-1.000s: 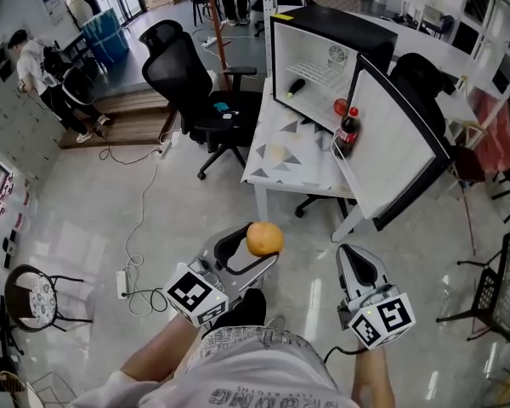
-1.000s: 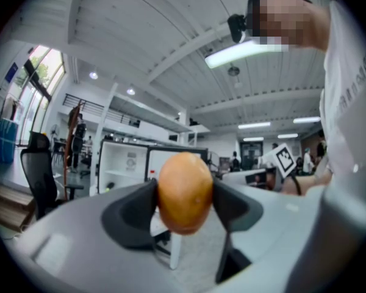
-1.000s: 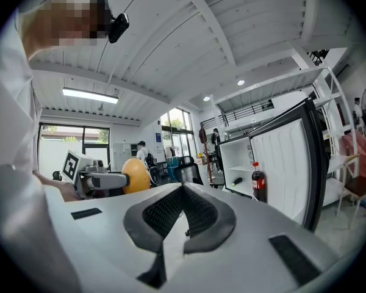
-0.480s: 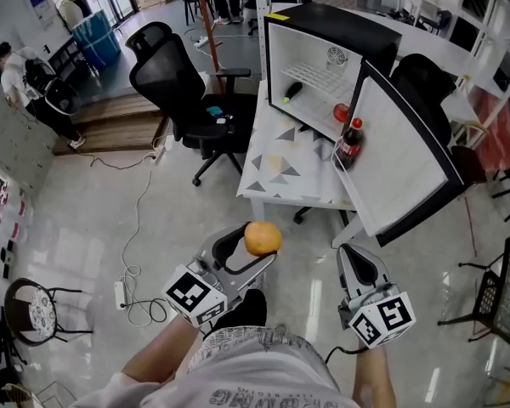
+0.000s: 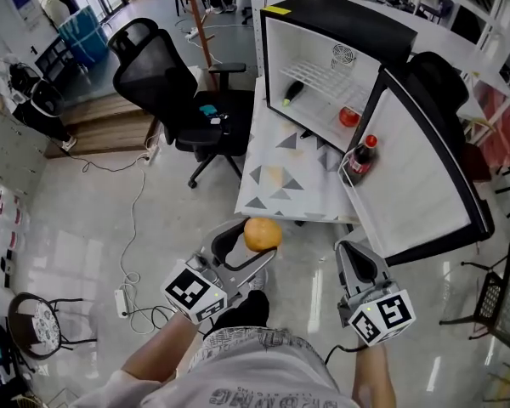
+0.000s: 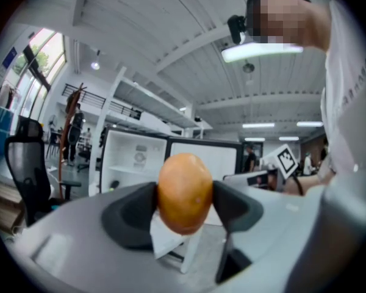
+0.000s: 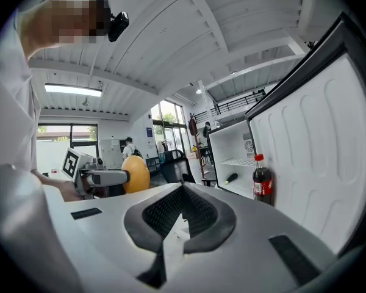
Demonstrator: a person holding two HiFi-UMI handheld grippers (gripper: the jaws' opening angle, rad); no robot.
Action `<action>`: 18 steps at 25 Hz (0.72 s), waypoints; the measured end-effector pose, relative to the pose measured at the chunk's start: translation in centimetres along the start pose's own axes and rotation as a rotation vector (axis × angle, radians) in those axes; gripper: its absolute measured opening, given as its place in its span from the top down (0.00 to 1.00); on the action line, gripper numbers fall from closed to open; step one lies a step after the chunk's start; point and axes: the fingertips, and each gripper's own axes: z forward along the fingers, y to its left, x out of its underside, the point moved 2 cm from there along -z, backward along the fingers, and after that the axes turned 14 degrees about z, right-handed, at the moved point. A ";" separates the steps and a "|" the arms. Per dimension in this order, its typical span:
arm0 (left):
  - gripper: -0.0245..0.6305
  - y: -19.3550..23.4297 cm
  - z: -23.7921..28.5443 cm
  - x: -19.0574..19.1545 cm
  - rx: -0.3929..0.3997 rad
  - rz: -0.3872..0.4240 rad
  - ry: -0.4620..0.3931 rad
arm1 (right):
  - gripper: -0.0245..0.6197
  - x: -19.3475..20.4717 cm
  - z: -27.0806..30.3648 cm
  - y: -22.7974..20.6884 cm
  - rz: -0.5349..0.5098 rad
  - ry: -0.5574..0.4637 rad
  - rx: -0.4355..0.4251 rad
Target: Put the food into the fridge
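Transport looks to be the step in hand: the orange (image 5: 263, 234) is clamped between the jaws of the left gripper (image 5: 260, 245), held over the floor near the front edge of the white table (image 5: 282, 185) and well apart from the mini fridge (image 5: 344, 24) standing on it. The right gripper (image 5: 360, 272) has its jaws pressed together with nothing between them. The fridge door (image 5: 421, 185) stands wide open, so the next move likely calls for reaching the orange forward over the table and into a free spot inside. On the wire shelf lies a dark, green-tipped item (image 5: 292, 91), perhaps a bottle; lower down sits a red round thing (image 5: 349, 116); a cola bottle (image 5: 362, 156) stands upright in the door rack
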 end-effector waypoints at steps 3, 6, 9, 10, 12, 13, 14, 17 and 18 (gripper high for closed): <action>0.52 2.4 1.4 0.6 0.013 -0.010 0.006 | 0.96 -0.5 2.5 -0.9 0.005 0.007 0.009; 0.52 4.8 2.7 1.0 0.026 -0.014 0.012 | 0.96 -1.2 4.9 -1.8 0.010 0.011 0.022; 0.52 7.3 4.1 1.6 0.041 -0.020 0.014 | 0.96 -1.7 7.2 -2.8 0.019 0.014 0.042; 0.52 8.2 4.5 1.8 0.048 -0.021 0.015 | 0.96 -1.8 8.0 -3.1 0.023 0.017 0.051; 0.52 9.9 5.4 2.0 0.064 -0.016 0.021 | 0.96 -2.1 9.6 -3.7 0.029 0.022 0.066; 0.52 10.7 5.8 2.1 0.070 -0.014 0.023 | 0.96 -2.3 10.4 -4.0 0.030 0.023 0.073; 0.52 11.6 6.2 2.2 0.076 -0.015 0.023 | 0.96 -2.5 11.3 -4.2 0.032 0.025 0.079; 0.52 14.1 7.3 2.5 0.093 -0.019 0.020 | 0.96 -3.1 13.5 -4.7 0.035 0.026 0.098; 0.52 14.9 7.6 2.6 0.099 -0.020 0.019 | 0.96 -3.4 14.2 -4.9 0.035 0.025 0.105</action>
